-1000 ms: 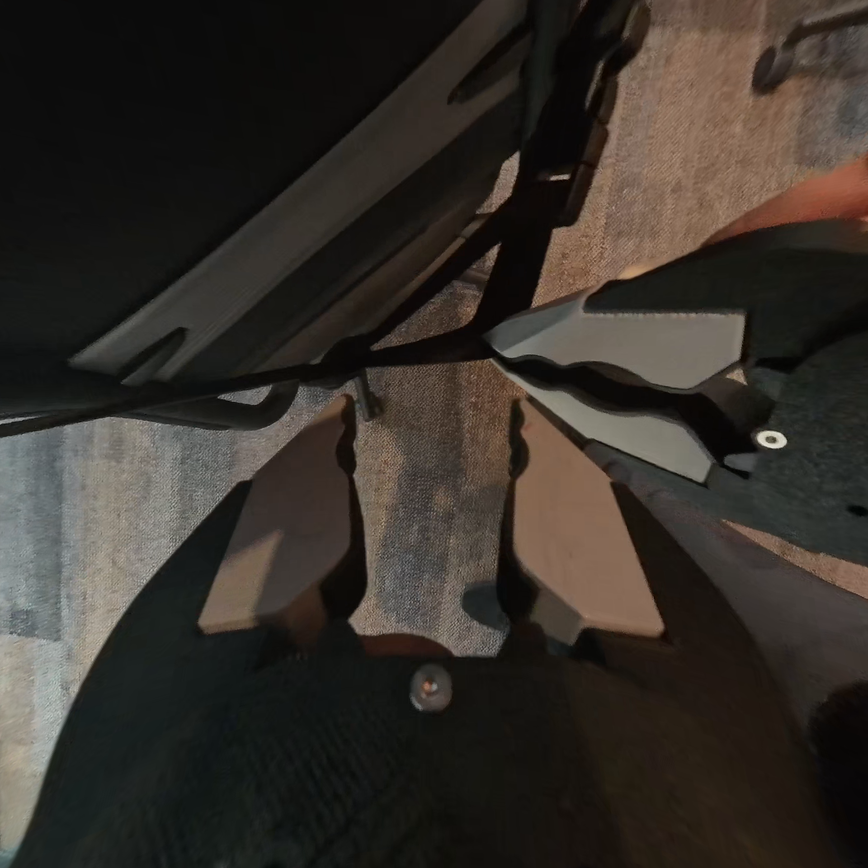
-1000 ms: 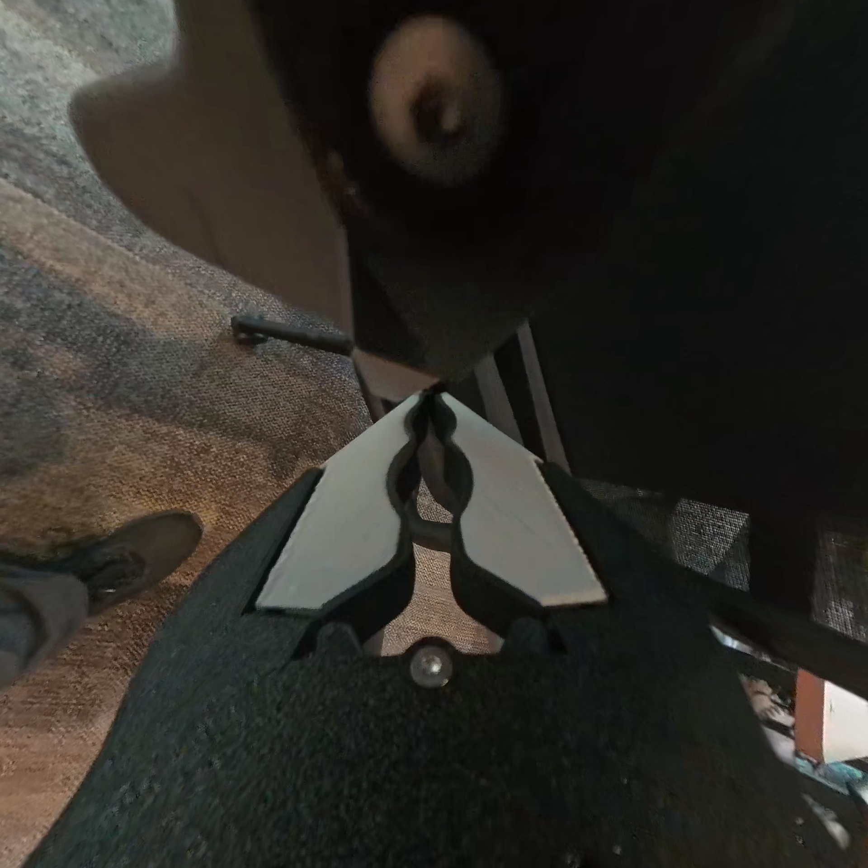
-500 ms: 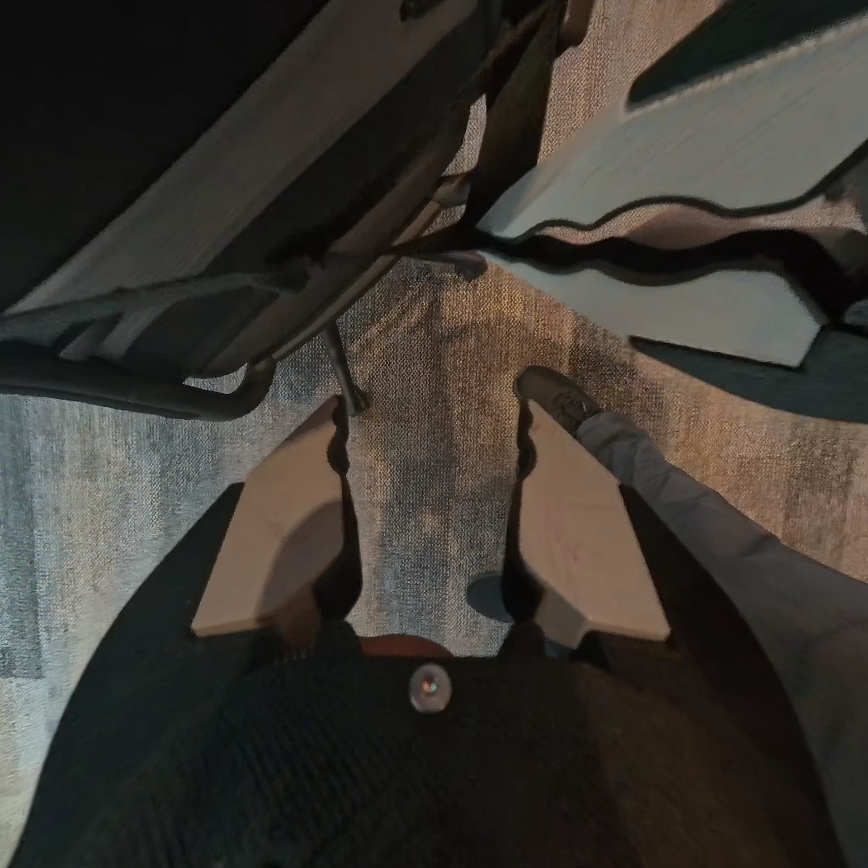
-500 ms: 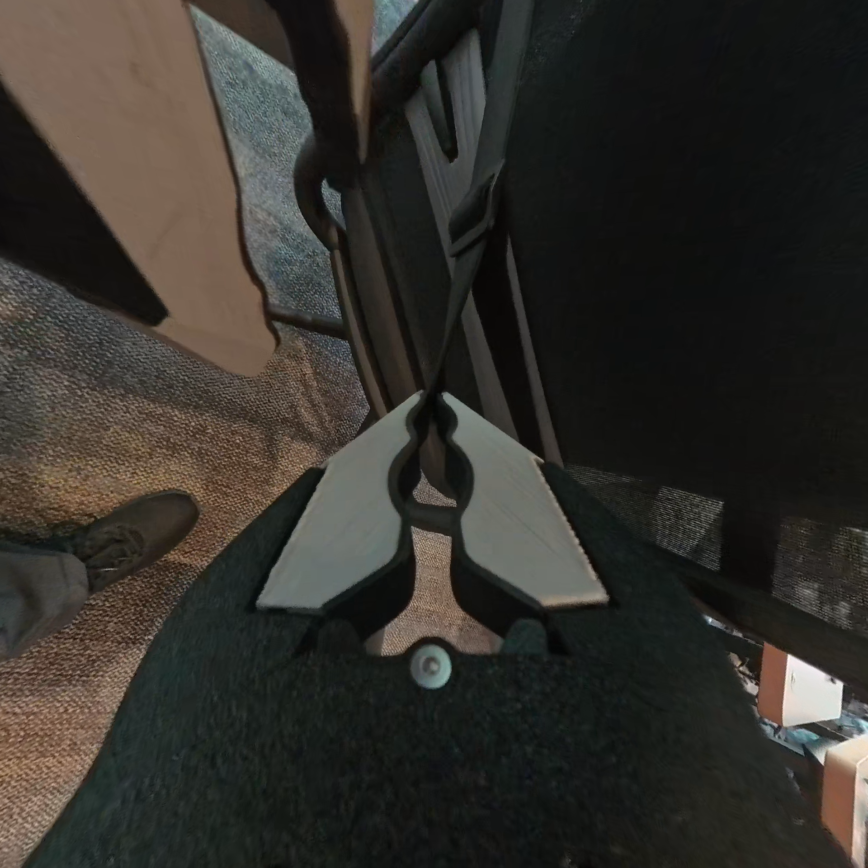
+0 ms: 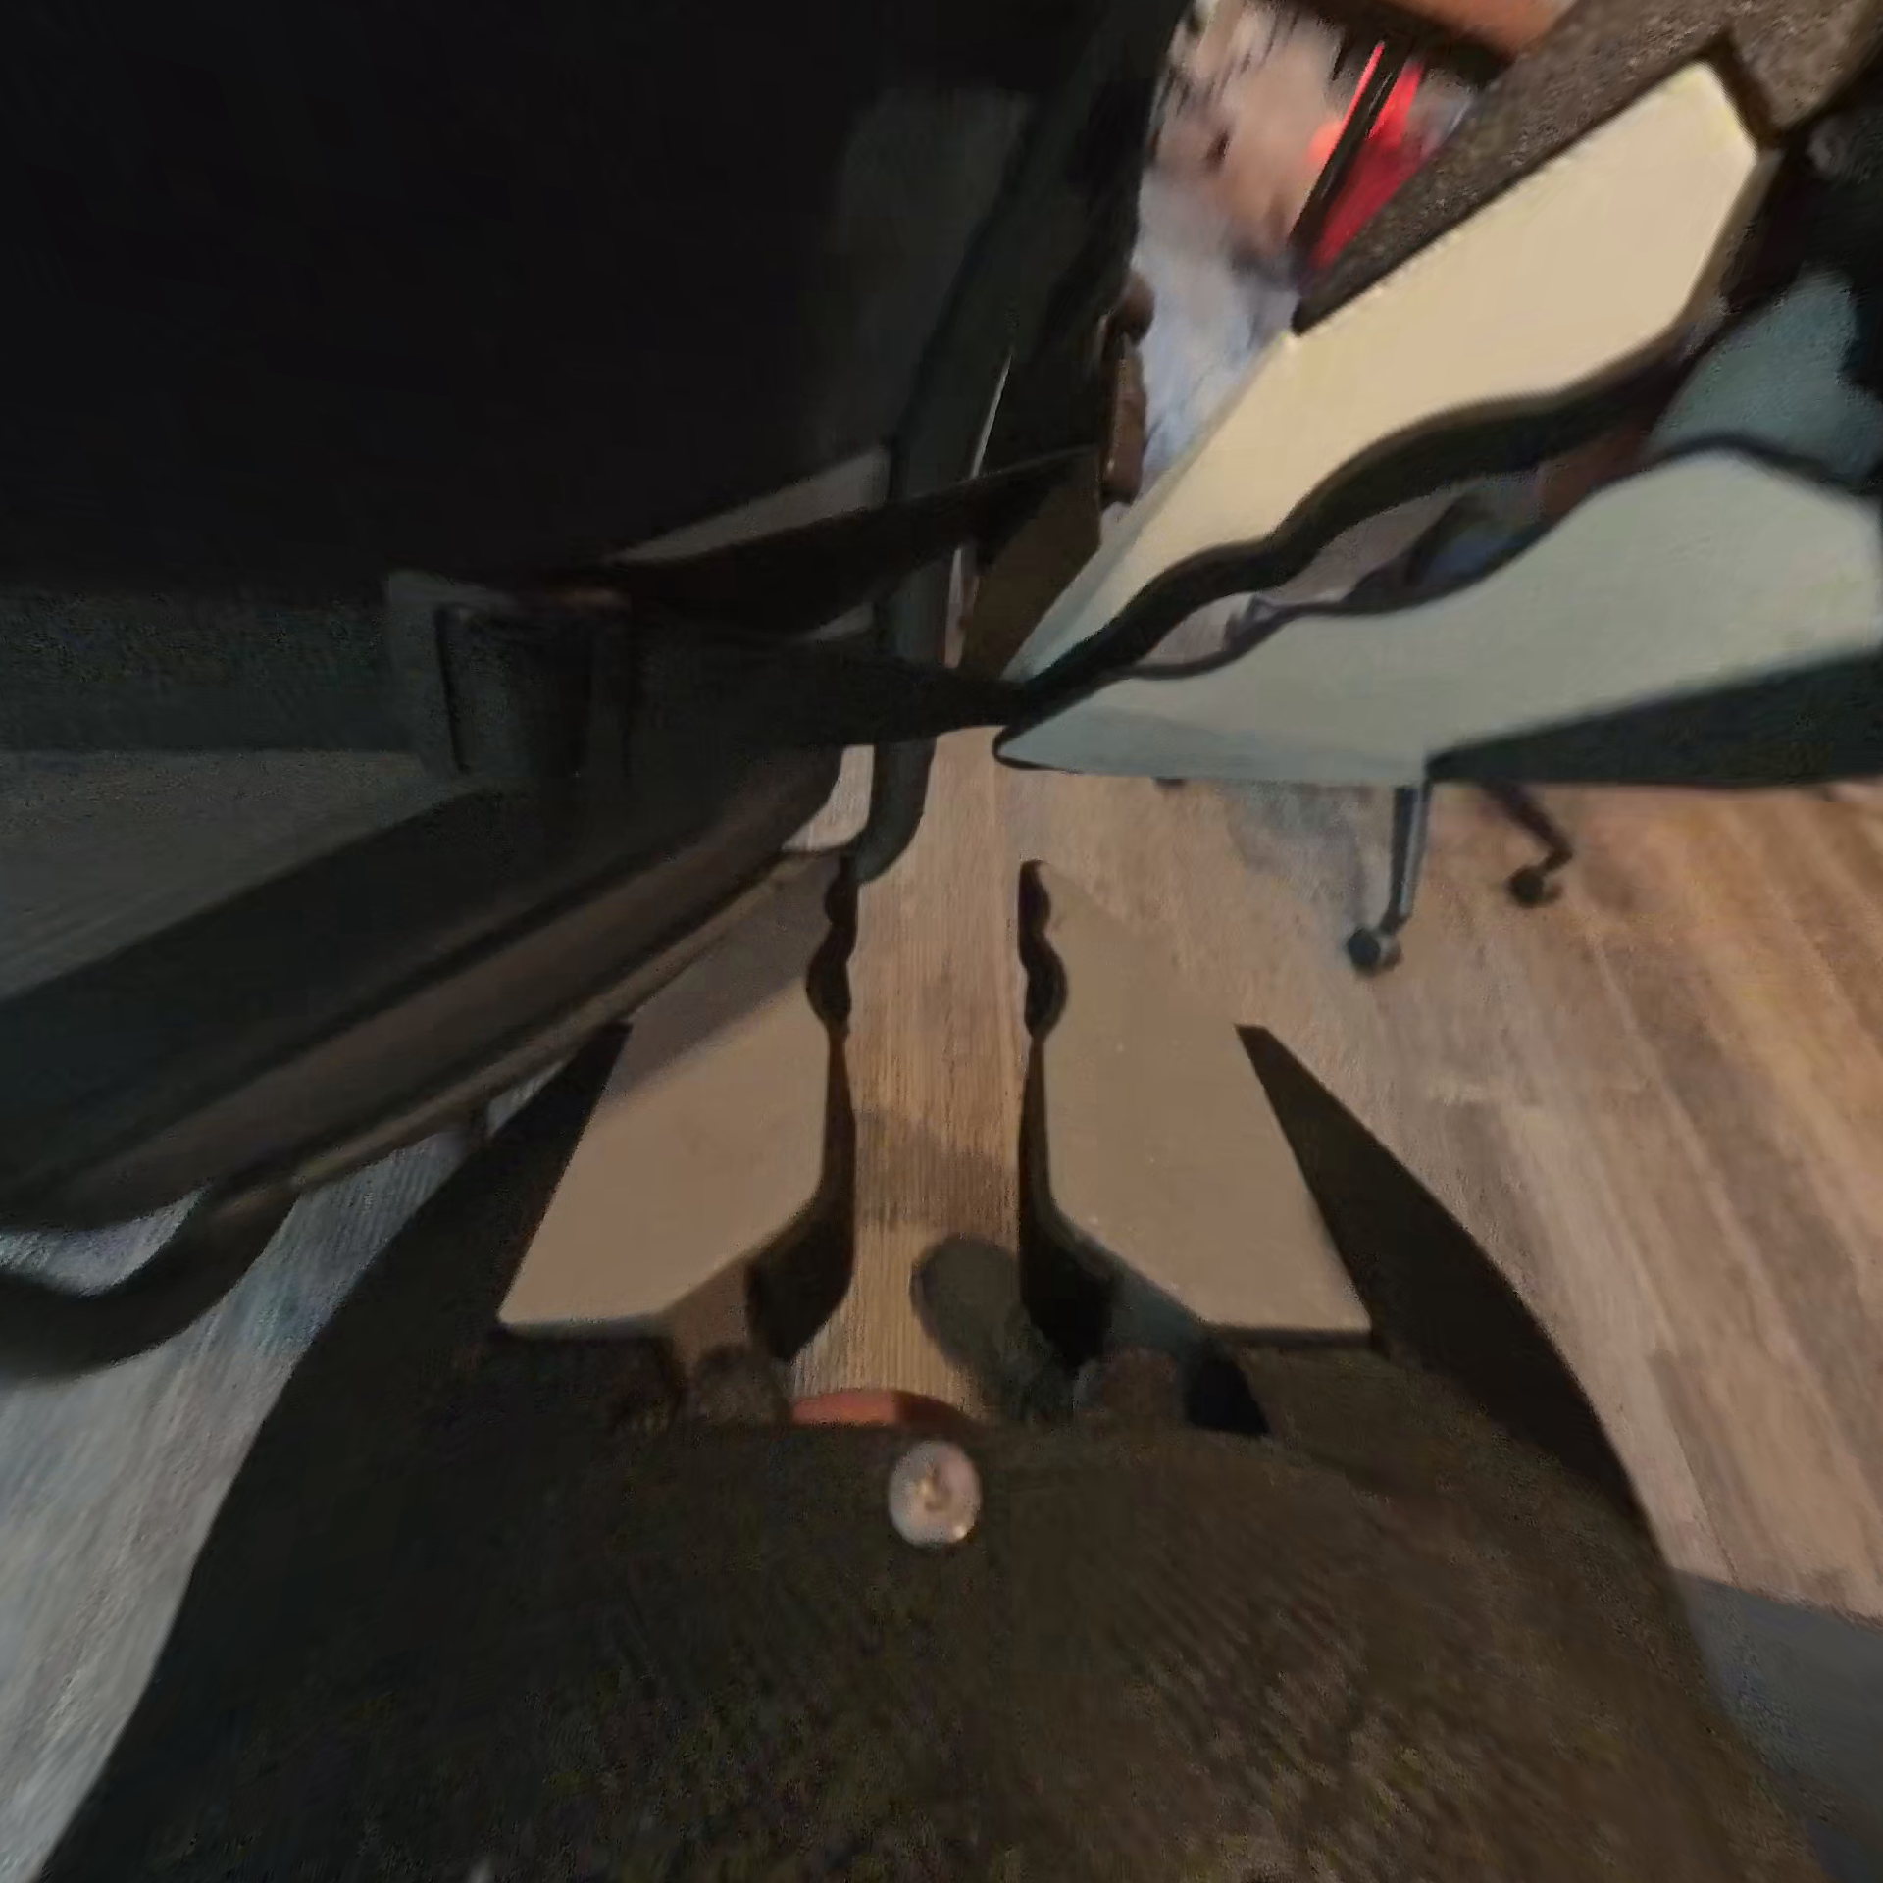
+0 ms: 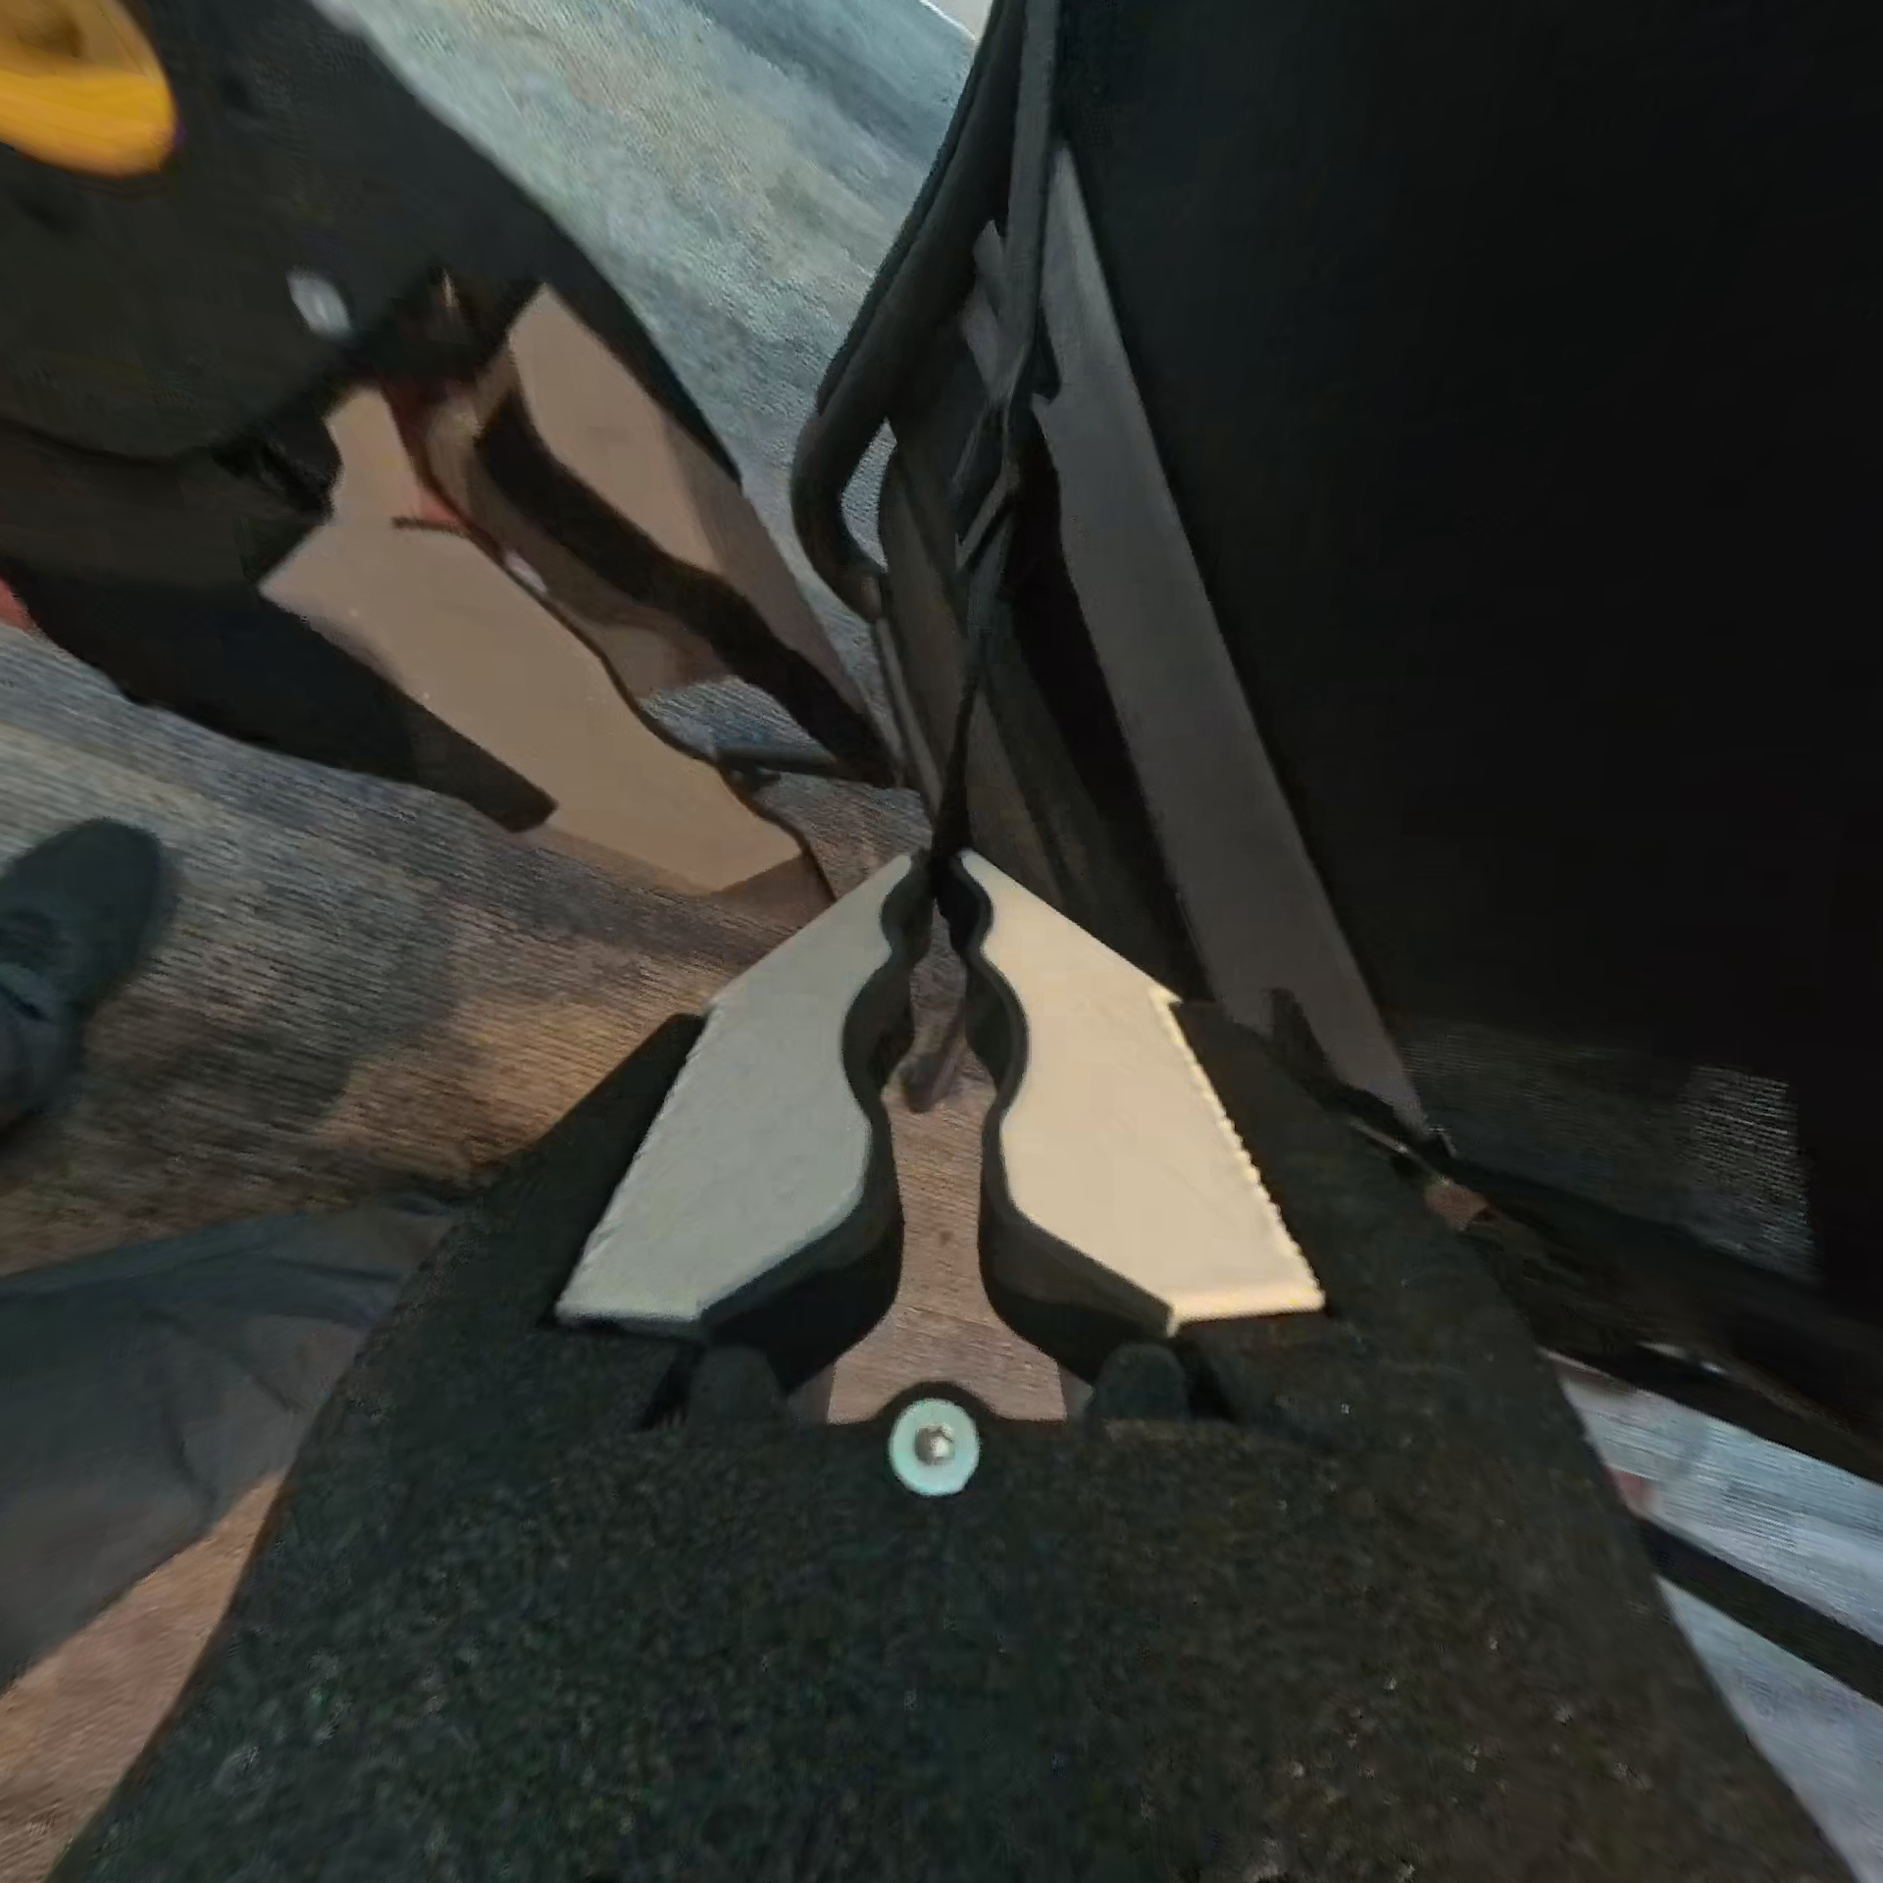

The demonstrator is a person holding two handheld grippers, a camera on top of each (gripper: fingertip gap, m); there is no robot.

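My right gripper (image 6: 937,866) is shut on a thin black strap (image 6: 993,571) that runs up along the frame of a black mesh seat (image 6: 1477,509). In the left wrist view the same strap (image 5: 815,703) stretches taut from a dark fabric edge (image 5: 306,968) to the right gripper (image 5: 1019,708) at the upper right. My left gripper (image 5: 932,886) is open with a narrow gap and holds nothing. It hangs just below the strap and beside the seat's edge. It also shows in the right wrist view (image 6: 805,805), close to the left of the right gripper's tips.
Grey and brown carpet (image 5: 1528,1172) lies below. Office chair legs with castors (image 5: 1376,948) stand at the right. A person's dark shoe (image 6: 71,917) and trouser leg are at the left of the right wrist view. Less than 4 cm separates the two grippers' tips.
The left gripper's gap has narrowed to about half and it has swung in under the strap. The right gripper has kept its hold on the strap and drawn closer in the left wrist view.
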